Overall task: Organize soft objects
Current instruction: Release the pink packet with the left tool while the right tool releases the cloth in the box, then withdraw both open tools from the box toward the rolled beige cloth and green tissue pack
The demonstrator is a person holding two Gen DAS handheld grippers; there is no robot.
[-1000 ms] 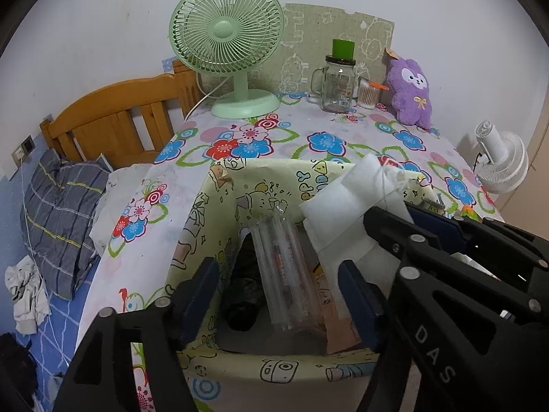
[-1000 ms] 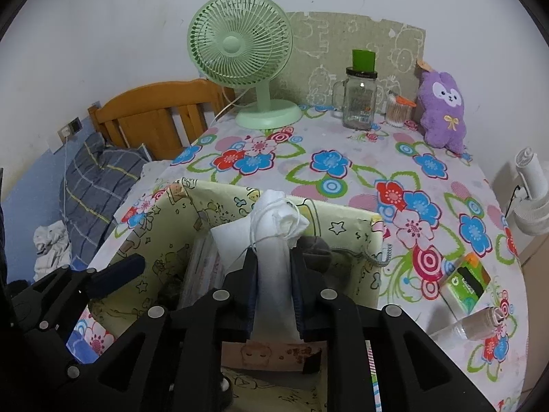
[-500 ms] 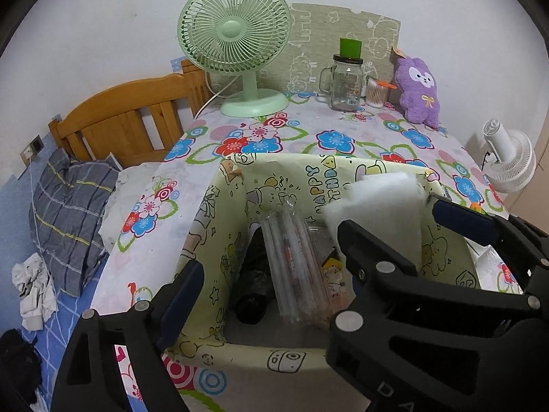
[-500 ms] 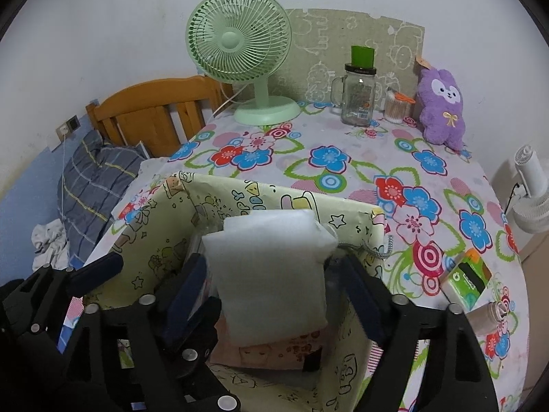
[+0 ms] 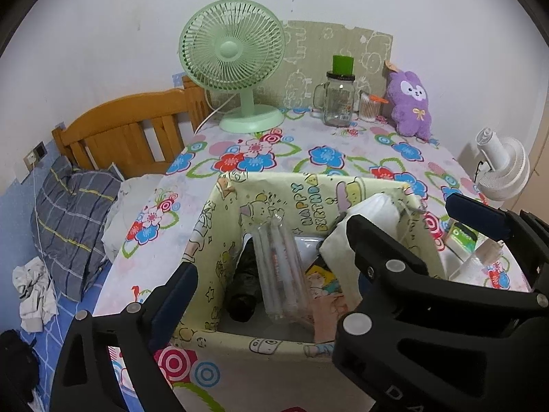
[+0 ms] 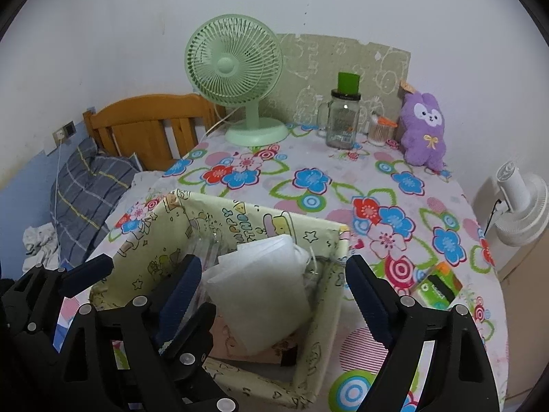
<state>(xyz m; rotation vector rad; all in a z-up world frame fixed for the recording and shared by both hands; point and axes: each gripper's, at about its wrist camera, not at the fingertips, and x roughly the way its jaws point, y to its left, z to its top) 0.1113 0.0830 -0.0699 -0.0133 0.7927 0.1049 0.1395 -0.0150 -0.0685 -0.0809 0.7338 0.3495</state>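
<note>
A: Where does the left camera look from?

B: From just above the yellow box (image 5: 308, 202), close up, tipped down, facing the green fan (image 5: 233, 51) at the wall.

A: And the right one?

B: Same way, a bit more to the right. Both see the box, the fan and the flowery desk (image 6: 343, 171).

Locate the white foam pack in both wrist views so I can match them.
Left wrist: white foam pack at right of centre, leaning in the yellow storage box, partly behind the right gripper.
Right wrist: lower centre, between the opening, untouching jaws.
Shared landmark: green fan.
</note>
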